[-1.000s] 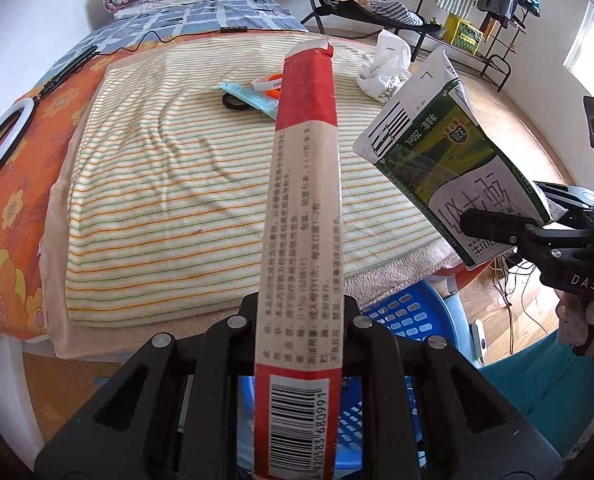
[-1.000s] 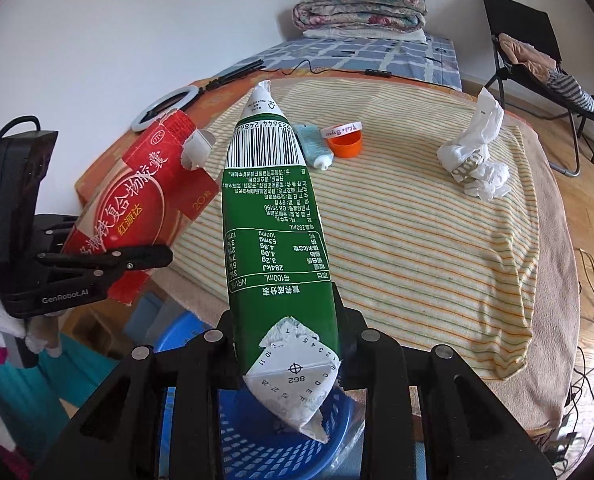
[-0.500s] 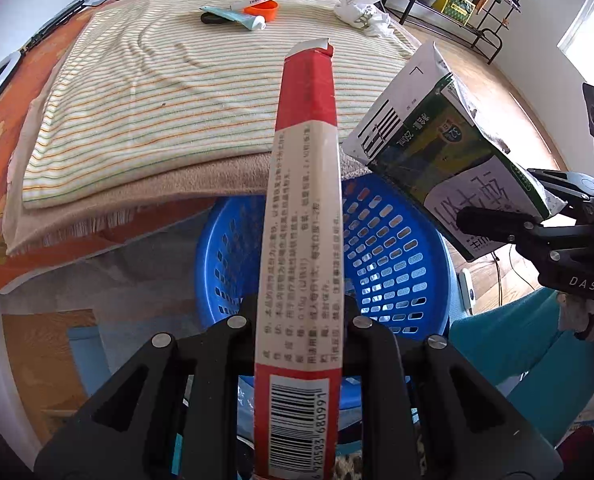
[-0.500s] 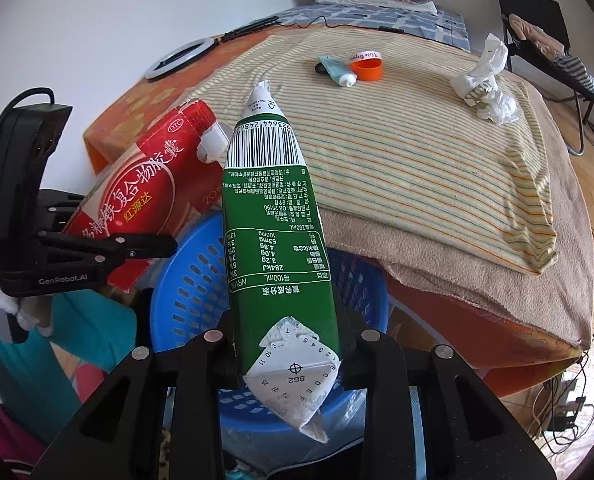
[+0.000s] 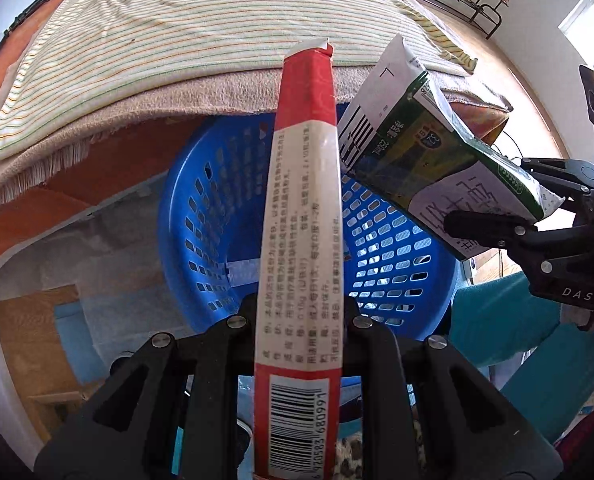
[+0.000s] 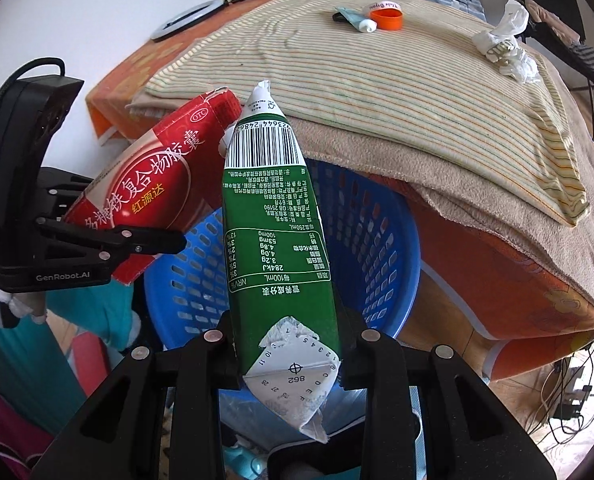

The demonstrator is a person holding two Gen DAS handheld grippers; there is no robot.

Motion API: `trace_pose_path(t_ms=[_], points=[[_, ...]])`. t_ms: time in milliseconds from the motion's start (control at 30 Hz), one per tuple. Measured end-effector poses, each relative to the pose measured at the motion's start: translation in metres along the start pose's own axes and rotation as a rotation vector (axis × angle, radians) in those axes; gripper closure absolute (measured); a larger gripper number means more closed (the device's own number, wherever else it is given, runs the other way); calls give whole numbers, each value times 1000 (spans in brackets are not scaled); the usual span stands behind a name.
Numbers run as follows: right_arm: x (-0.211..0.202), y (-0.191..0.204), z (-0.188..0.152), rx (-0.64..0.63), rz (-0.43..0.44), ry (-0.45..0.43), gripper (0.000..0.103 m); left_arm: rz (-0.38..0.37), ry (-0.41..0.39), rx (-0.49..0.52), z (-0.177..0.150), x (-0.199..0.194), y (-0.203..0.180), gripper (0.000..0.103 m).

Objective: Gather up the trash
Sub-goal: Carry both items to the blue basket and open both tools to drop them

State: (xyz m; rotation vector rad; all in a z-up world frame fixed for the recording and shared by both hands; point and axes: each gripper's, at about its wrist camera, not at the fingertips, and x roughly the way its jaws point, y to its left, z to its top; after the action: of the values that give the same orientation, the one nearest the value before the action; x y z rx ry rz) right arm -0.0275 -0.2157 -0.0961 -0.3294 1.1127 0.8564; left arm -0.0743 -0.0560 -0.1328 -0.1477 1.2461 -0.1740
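Both grippers now lowered from bed level over blue basket point(image 5: 201, 208) at frame centre: left gripper point(image 5: 301, 312) clenching red box point(image 5: 303, 208), right gripper point(image 6: 285, 328) clenching green carton point(image 6: 275, 240), drop pending

The blue basket point(image 5: 201, 216) is found open at the top, its mouth unobstructed below the held red box point(image 5: 301, 216) and green carton point(image 6: 277, 240). Behind the basket, passage is blocked by the overhanging blanket edge point(image 6: 437, 168). Beside it, teal cloth point(image 5: 509, 320) is noted.
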Motion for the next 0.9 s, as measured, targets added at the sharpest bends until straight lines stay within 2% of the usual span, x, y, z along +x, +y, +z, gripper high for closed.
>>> trace_pose_path(t_ms=[400, 500, 567, 700, 833, 900], points=[[14, -3, -6, 9, 0, 52, 73, -1, 57, 4, -1, 18, 2, 85], [16, -4, -7, 14, -2, 60, 73, 0, 61, 2, -1, 20, 1, 72], [19, -4, -8, 17, -9, 67, 73, 9, 54, 1, 0, 19, 1, 57], [22, -5, -7, 21, -20, 76, 73, 12, 49, -6, 0, 19, 3, 56], [25, -4, -5, 24, -35, 74, 61, 18, 47, -8, 0, 19, 4, 56], [25, -5, -5, 25, -39, 71, 60, 19, 46, -10, 0, 19, 4, 56]])
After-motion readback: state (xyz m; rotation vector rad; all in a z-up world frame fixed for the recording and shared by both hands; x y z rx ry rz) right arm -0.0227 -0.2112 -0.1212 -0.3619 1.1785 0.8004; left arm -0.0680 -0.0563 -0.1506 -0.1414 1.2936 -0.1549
